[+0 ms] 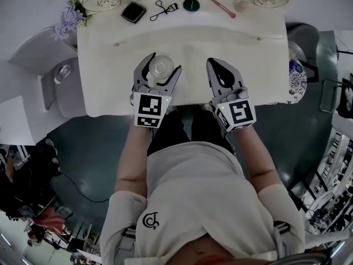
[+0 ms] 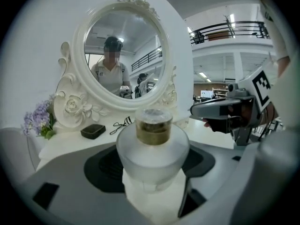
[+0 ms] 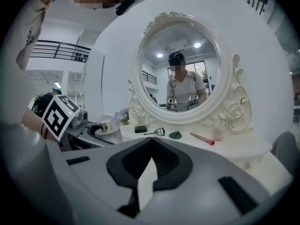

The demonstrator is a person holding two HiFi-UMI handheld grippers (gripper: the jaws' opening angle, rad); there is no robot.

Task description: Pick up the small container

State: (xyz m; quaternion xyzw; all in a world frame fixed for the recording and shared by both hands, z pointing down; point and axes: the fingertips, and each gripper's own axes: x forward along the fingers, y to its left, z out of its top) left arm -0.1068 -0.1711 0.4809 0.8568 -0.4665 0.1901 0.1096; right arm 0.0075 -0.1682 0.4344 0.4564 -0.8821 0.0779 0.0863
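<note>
Overhead, a person stands at a white vanity table (image 1: 251, 59), holding a gripper in each hand over its front edge. The left gripper (image 1: 162, 70) grasps the small container (image 2: 152, 146), a frosted, round-shouldered jar with a gold collar and a clear cap. It stands upright between the jaws, whose dark pads press on its two sides. The right gripper (image 1: 214, 65) is just beside the left one, apart from it, and its jaws are clenched together on nothing.

An oval mirror (image 2: 124, 50) in an ornate white frame rises along the back of the table. In front of it lie, from left to right, a black compact (image 1: 133, 12), an eyelash curler (image 1: 161, 9), a round green lid (image 1: 191, 4) and a pink brush (image 1: 222, 7). Purple flowers (image 1: 69, 16) sit at the back left corner.
</note>
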